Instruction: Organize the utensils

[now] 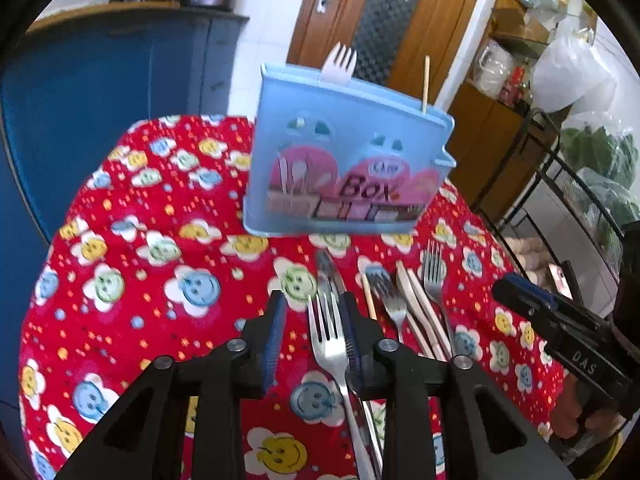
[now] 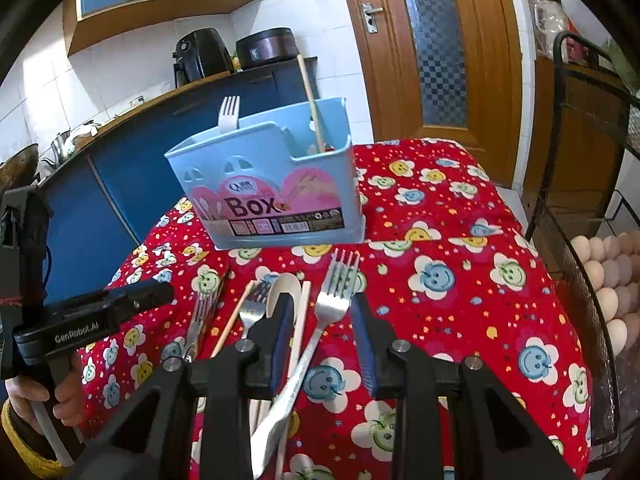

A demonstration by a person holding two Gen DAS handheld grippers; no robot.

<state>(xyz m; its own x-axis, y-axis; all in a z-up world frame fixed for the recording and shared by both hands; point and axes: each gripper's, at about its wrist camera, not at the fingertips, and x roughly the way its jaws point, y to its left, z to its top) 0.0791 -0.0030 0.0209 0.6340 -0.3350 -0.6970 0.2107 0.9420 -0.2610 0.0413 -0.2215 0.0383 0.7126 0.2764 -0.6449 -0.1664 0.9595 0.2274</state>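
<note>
A light blue utensil box (image 1: pixel 344 164) (image 2: pixel 272 196) stands at the back of the red flowered tablecloth; a white plastic fork (image 1: pixel 339 62) and a wooden chopstick (image 1: pixel 426 82) stick up from it. Several utensils lie in front of it. My left gripper (image 1: pixel 314 320) is open around a metal fork (image 1: pixel 330 340), which lies close to the right finger. My right gripper (image 2: pixel 322 326) is open around another metal fork (image 2: pixel 332 300) lying on the cloth. A white spoon (image 2: pixel 285 290), a chopstick (image 2: pixel 234 320) and more forks (image 1: pixel 434 276) lie beside them.
A blue cabinet (image 1: pixel 100 92) stands behind the table on the left. A wooden door (image 2: pixel 436 48) is behind. A black wire rack with eggs (image 2: pixel 604 272) stands at the right table edge. The other gripper shows at the right of the left wrist view (image 1: pixel 560 328).
</note>
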